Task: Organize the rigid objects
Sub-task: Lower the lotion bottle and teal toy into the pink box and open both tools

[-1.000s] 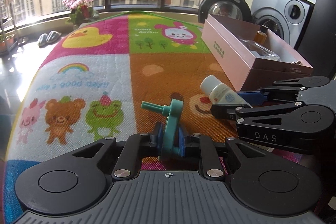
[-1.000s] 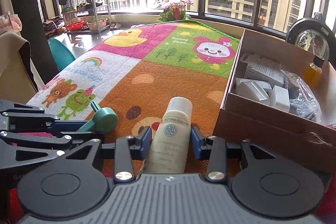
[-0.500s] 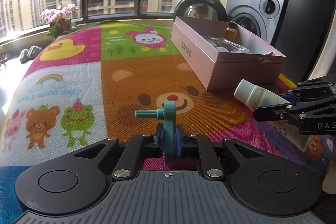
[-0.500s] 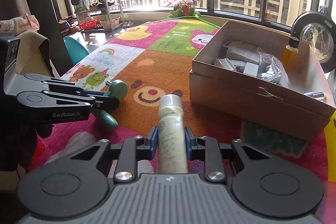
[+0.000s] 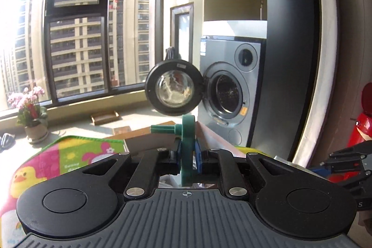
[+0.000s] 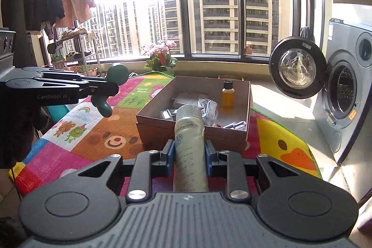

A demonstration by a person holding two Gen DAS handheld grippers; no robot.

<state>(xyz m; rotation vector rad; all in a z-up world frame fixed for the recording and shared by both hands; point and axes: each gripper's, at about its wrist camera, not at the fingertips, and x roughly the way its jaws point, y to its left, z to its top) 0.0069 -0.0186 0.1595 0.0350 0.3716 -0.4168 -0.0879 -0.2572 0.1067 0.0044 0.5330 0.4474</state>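
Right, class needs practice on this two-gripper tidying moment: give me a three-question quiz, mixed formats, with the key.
1. True or false: the left gripper holds the green plastic part.
2. What does the right gripper grip? A) amber bottle B) cream bottle C) flower pot
3. Fill in: the amber bottle stands upright inside the open ____.

Key
1. True; its fingers pinch the part's flat disc.
2. B, the cream bottle, pointing toward the cardboard box.
3. Cardboard box, on the colourful play mat.
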